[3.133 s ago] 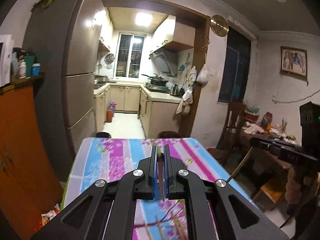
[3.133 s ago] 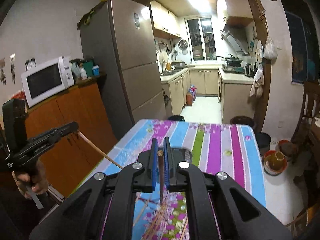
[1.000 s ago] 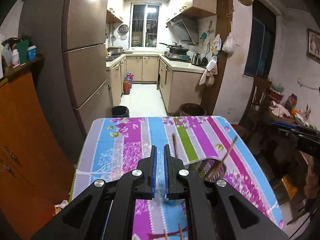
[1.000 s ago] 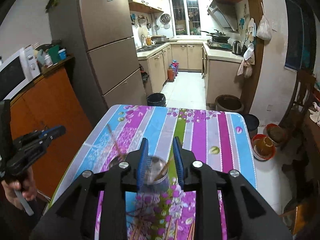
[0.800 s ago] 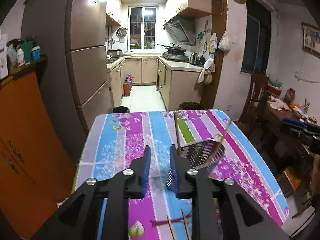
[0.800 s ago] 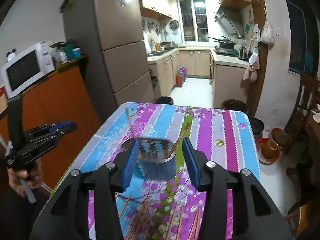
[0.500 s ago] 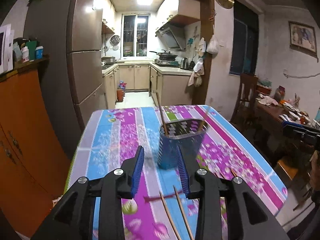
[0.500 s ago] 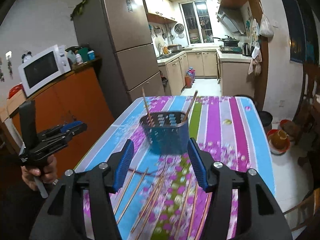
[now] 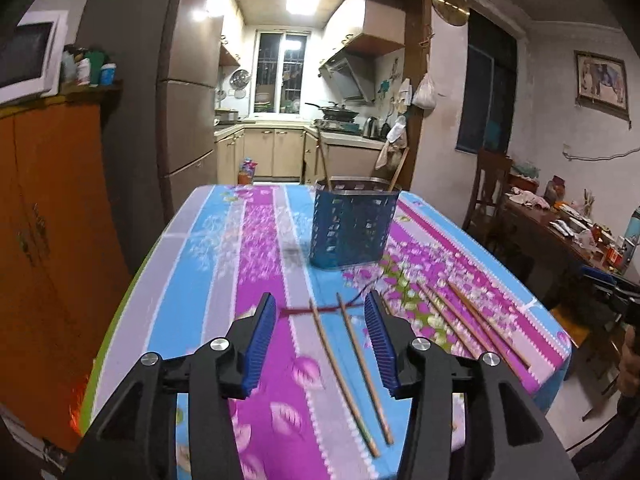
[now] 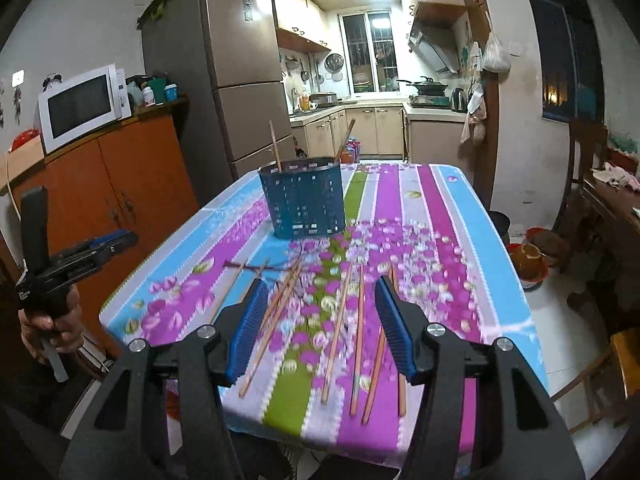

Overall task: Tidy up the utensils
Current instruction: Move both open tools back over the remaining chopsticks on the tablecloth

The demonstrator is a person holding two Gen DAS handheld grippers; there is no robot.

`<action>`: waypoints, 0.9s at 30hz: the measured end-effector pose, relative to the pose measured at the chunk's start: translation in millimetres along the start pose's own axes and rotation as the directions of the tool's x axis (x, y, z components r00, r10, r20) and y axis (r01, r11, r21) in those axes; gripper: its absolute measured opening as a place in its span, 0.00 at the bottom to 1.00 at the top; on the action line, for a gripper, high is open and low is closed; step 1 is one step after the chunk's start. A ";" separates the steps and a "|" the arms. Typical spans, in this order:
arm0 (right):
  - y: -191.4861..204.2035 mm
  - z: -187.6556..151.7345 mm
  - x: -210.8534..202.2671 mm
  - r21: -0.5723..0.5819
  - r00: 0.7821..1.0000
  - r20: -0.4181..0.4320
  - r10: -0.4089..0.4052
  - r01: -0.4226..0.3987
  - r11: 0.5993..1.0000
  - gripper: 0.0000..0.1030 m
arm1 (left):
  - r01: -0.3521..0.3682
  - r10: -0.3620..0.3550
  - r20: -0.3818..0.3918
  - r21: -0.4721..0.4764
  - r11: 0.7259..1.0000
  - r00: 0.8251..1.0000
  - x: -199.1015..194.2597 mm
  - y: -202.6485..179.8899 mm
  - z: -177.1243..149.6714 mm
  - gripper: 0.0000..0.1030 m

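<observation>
L tongs (image 9: 320, 330) just been opening, jaws apart, nothing gripped, angled down. R tongs (image 10: 318, 320) likewise, empty, tilted down. L hand (image 10: 50, 322) wraps the L tongs' handle, well left of R tongs.

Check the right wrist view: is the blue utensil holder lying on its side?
No, the blue utensil holder stands upright on the striped tablecloth with two chopsticks poking out.

1. A tall brown refrigerator (image 10: 236, 76) stands at the kitchen doorway.
2. Left of the refrigerator is an orange wooden cabinet (image 10: 120, 184).
3. A white microwave (image 10: 80, 106) sits on the cabinet, left of the refrigerator, with small containers (image 10: 160, 92) between the two.
4. Right of the refrigerator, deeper in the kitchen, is a barred window (image 10: 370, 52).
5. Further right of the refrigerator, a range hood (image 10: 434, 52) hangs above a stove with a pan (image 10: 428, 88).
</observation>
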State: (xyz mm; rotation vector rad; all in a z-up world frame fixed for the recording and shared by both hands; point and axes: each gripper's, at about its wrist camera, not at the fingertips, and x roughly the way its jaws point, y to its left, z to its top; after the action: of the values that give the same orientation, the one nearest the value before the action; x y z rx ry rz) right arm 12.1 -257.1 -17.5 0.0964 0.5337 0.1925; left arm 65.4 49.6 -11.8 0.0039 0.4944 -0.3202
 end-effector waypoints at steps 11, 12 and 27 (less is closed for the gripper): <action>10.6 -75.6 8.3 -0.053 0.994 -0.076 -0.076 0.072 0.996 0.53 | -0.042 0.043 -0.020 0.066 0.997 0.999 -13.1 -24.5 -69.0 0.47; 11.1 -81.5 8.5 -0.059 0.994 -0.077 -0.082 0.077 0.995 0.53 | -0.042 0.044 -0.024 0.069 0.997 0.999 -13.0 -26.8 -73.8 0.47; 24.4 -129.4 26.5 -0.099 0.994 -0.110 -0.020 0.009 0.995 0.31 | -0.099 0.106 -0.024 0.198 0.975 0.994 3.1 -69.4 -146.5 0.42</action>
State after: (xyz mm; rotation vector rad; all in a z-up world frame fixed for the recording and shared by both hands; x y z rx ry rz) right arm -35.8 -222.4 -138.1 -0.0145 0.6350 0.2102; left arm -21.3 -5.5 -137.3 0.2268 0.4932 -0.2667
